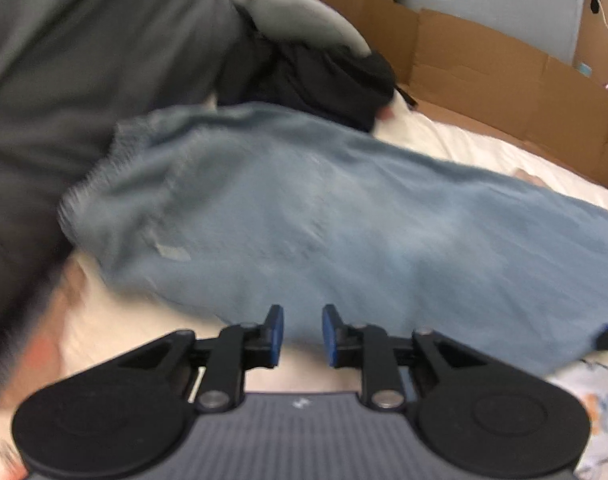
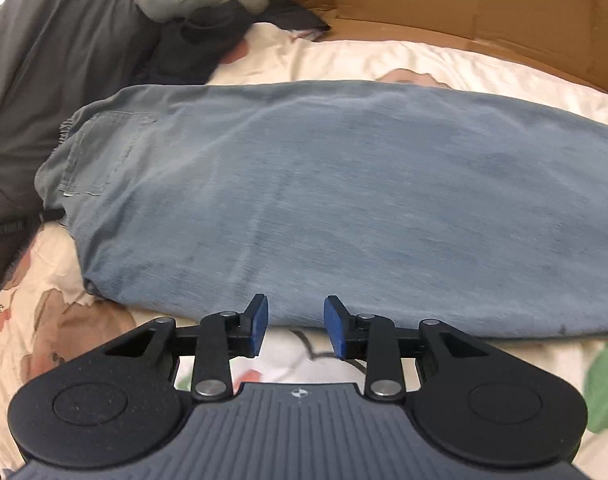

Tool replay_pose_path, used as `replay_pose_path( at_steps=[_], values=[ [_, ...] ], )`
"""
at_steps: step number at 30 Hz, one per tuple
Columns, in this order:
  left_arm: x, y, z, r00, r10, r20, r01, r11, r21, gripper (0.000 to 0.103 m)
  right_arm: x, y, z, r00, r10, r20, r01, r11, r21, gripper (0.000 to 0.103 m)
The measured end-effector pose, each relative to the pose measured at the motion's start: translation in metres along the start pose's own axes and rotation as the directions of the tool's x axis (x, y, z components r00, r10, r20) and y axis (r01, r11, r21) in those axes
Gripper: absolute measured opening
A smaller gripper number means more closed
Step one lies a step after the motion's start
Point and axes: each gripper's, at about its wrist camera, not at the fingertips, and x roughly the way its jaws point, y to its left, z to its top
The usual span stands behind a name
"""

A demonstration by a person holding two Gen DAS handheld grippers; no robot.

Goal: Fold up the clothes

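Note:
A pair of light blue jeans (image 1: 324, 208) lies folded lengthwise across a floral bed sheet (image 2: 344, 56). In the right wrist view the jeans (image 2: 324, 200) show a back pocket (image 2: 104, 152) at their left end. My left gripper (image 1: 303, 334) hovers at the near edge of the jeans. It is open, its blue pads a little apart with nothing between them. My right gripper (image 2: 296, 326) stands at the same near edge. It is open wider, with only sheet and the denim edge showing in the gap. The left wrist view is blurred.
A dark grey garment (image 2: 44, 60) is heaped at the left, with a light grey piece (image 1: 296, 12) and a black one (image 1: 316, 80) behind the jeans. A cardboard wall (image 2: 464, 0) runs along the far side of the bed.

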Motion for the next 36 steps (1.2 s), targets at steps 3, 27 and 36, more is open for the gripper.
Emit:
replay_pose_path(
  at_steps=[3, 27, 36],
  values=[
    [0.011, 0.018, 0.02, 0.998, 0.061, 0.016, -0.061, 0.998, 0.034, 0.02, -0.005, -0.007, -0.002, 1.0, -0.012, -0.02, 0.012, 1.0, -0.002, 0.038],
    [0.154, 0.07, 0.082, 0.976, 0.184, -0.113, -0.174, 0.98, 0.092, 0.011, -0.019, -0.03, 0.007, 0.996, -0.079, -0.047, 0.078, 0.997, -0.029, 0.049],
    [0.097, 0.071, 0.097, 0.989, 0.141, 0.046, -0.145, 0.984, 0.103, 0.012, -0.019, -0.029, 0.016, 0.997, -0.079, -0.018, 0.079, 0.997, -0.025, 0.052]
  ],
)
